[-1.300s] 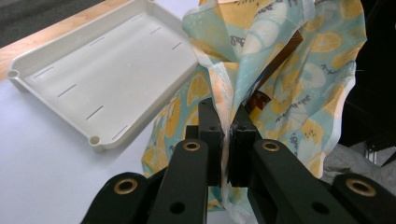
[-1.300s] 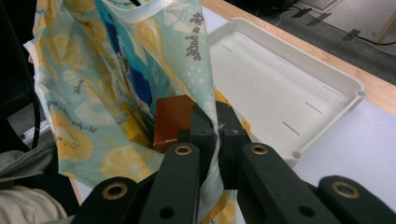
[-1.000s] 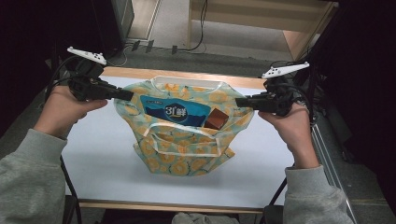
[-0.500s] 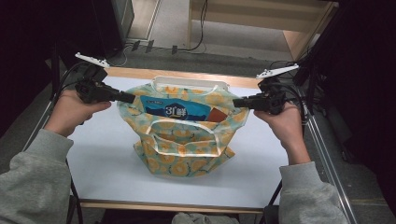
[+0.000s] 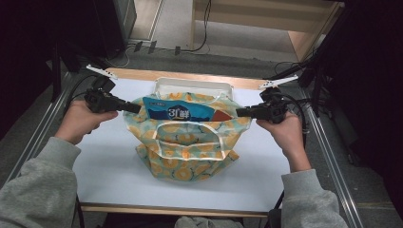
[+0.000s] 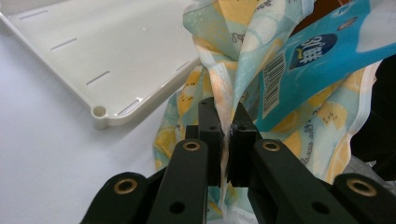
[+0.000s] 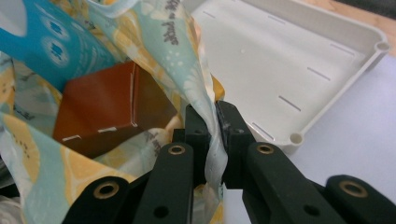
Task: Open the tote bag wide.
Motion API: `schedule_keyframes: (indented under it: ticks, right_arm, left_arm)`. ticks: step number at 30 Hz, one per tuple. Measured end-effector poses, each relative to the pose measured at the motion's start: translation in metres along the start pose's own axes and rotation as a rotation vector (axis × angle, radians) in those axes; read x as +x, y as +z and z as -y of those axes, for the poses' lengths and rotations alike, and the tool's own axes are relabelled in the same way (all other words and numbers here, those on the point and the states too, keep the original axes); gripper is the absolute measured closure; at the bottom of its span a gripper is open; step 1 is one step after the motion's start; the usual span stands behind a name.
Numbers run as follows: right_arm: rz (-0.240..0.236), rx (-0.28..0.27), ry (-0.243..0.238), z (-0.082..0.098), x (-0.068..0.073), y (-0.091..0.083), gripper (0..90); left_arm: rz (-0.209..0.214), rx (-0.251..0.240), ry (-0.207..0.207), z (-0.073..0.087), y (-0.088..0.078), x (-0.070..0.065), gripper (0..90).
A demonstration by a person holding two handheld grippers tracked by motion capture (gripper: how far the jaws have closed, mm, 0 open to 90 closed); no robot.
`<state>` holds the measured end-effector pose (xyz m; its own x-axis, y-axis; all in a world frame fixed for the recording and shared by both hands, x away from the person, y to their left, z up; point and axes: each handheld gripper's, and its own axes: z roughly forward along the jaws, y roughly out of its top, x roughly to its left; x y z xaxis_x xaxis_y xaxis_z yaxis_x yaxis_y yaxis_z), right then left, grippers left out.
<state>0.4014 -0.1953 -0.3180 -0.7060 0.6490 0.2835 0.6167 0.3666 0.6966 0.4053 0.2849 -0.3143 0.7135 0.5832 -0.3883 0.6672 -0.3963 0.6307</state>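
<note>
Both my tongs, left [image 5: 135, 109] and right [image 5: 240, 112], clamp bag [image 5: 185, 147] rim; lower evenly at desk centre, keep mouth taut.

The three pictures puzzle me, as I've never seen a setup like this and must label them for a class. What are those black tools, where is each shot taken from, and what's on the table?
A person holds a hand-held two-jaw tool in each hand. The high view looks down on the white table from above the person. The two close-ups come from cameras riding on each tool, looking along its black jaws.

The left gripper and the right gripper are each shut on the fabric at one side of a lemon-print bag, stretching its mouth open. Inside are a blue packet and a brown box. Behind the bag lies a cream plastic tray.
</note>
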Motion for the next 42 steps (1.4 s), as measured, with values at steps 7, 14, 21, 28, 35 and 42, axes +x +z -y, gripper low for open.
schedule_keyframes:
  ticks: [7,14,21,28,35,42]
  right_arm:
    - [-0.01,0.004,0.018,0.01,-0.003,0.007,85.1]
    - [-0.009,0.003,0.028,0.018,-0.006,0.013,85.1]
    - [-0.009,0.01,0.036,0.023,-0.01,0.02,85.5]
    - [-0.018,0.014,0.045,0.03,-0.011,0.026,85.7]
    - [-0.033,0.015,0.064,0.04,-0.012,0.034,85.6]
    - [-0.046,0.003,0.083,0.051,-0.012,0.041,85.6]
  left_arm:
    - [0.014,-0.001,-0.014,0.01,0.01,0.005,87.7]
    - [0.02,-0.006,-0.021,0.018,0.02,0.008,87.9]
    - [0.027,0.0,-0.04,0.023,0.027,0.012,88.5]
    - [0.037,0.015,-0.057,0.029,0.032,0.015,89.0]
    - [0.049,0.022,-0.073,0.036,0.039,0.019,89.1]
    - [0.057,0.027,-0.081,0.044,0.046,0.022,89.1]
